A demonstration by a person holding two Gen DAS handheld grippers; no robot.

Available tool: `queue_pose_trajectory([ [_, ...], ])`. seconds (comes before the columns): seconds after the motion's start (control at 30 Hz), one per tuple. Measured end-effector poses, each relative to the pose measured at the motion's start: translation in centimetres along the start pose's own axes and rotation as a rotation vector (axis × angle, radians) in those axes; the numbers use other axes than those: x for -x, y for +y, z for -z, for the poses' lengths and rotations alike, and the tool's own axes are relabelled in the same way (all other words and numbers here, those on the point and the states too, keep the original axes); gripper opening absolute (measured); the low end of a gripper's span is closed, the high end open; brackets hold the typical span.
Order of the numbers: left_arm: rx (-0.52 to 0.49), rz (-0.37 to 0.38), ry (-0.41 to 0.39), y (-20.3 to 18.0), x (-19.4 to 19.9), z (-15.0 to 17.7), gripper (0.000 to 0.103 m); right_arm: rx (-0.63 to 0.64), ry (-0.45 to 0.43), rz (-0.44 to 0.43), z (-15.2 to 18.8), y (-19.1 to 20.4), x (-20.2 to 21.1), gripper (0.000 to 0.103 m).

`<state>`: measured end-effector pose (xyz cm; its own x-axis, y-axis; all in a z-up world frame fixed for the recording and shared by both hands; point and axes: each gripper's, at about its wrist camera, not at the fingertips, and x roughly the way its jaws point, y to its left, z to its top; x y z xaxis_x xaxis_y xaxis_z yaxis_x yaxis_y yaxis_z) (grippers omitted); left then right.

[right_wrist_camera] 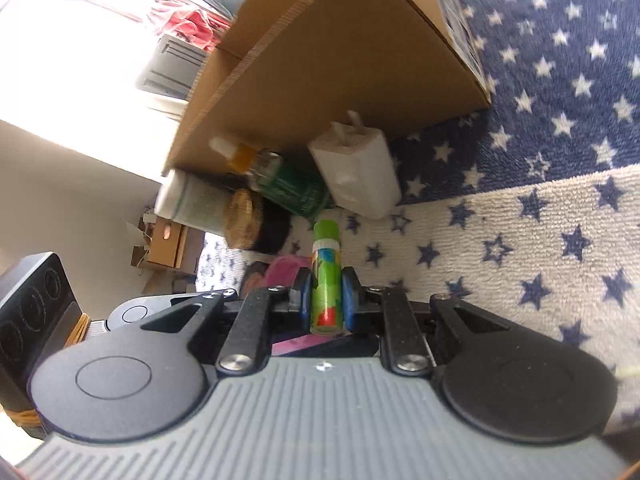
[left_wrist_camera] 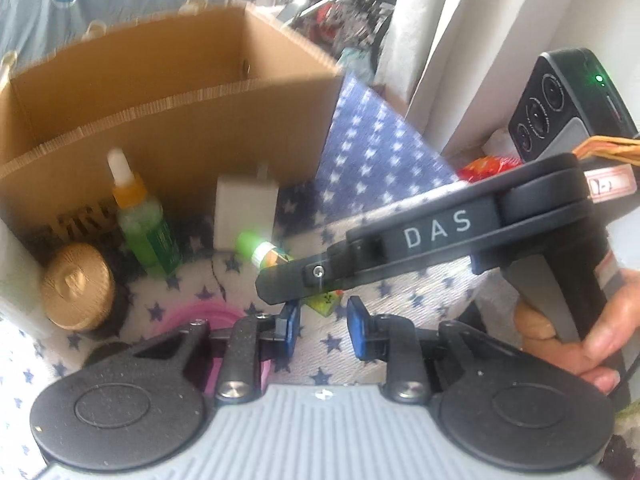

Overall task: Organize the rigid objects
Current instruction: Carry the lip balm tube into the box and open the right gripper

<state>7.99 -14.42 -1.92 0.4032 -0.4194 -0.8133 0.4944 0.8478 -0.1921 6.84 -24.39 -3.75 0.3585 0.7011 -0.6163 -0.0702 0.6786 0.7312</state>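
Nearest in the left wrist view, the left gripper (left_wrist_camera: 323,326) hangs over the star-patterned blanket (left_wrist_camera: 380,152), its blue pads narrowed with nothing between them. Just beyond, the right gripper (left_wrist_camera: 280,280) reaches in from the right, a hand (left_wrist_camera: 592,344) around its handle. Against the cardboard box (left_wrist_camera: 168,92) stand a green dropper bottle (left_wrist_camera: 144,224), a white charger (left_wrist_camera: 245,216) and a gold-lidded jar (left_wrist_camera: 78,286). In the right wrist view, the right gripper (right_wrist_camera: 326,296) is clamped on a green glue stick (right_wrist_camera: 327,280), its cap pointing toward the box (right_wrist_camera: 340,60), off the blanket (right_wrist_camera: 540,240).
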Motion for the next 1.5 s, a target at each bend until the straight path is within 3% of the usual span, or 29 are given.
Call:
queue_pose_trajectory([
  [0.23, -0.074, -0.009, -0.138, 0.5, 6.5, -3.2, 0.029, 0.123, -0.116, -0.013, -1.1, 6.4, 3.6, 0.014],
  [0.4, -0.029, -0.025, -0.180, 4.6, 8.7, -7.5, 0.029, 0.217, -0.171, -0.050, -5.5, 10.8, 3.6, 0.014],
  [0.53, 0.041, -0.048, -0.118, 9.6, 7.3, -10.8, 0.030, 0.219, -0.130, -0.067, -10.8, 12.7, 0.3, 0.014],
  [0.67, 0.113, -0.086, -0.004, 14.3, 3.6, -13.2, 0.030, 0.148, -0.012, -0.052, -15.8, 12.3, -5.8, 0.014],
  [0.83, 0.155, -0.216, 0.094, 18.7, 0.1, -13.3, 0.030, 0.060, 0.110, 0.010, -19.7, 10.8, -13.4, 0.014],
  [1.0, 0.186, -0.183, 0.100, 20.7, -0.2, -13.4, 0.036, 0.014, 0.190, 0.053, -20.8, 10.0, -18.8, 0.017],
  [1.17, 0.153, -0.205, 0.074, 20.0, 0.5, -12.6, 0.037, -0.001, 0.238, 0.070, -20.6, 9.8, -20.7, 0.035],
  [1.27, 0.148, -0.200, 0.050, 19.8, 0.6, -12.7, 0.037, 0.001, 0.230, 0.058, -20.6, 10.0, -20.2, 0.041],
  [1.5, 0.134, -0.184, -0.036, 17.8, 3.6, -12.3, 0.042, 0.024, 0.138, 0.026, -20.2, 10.7, -14.6, 0.042],
])
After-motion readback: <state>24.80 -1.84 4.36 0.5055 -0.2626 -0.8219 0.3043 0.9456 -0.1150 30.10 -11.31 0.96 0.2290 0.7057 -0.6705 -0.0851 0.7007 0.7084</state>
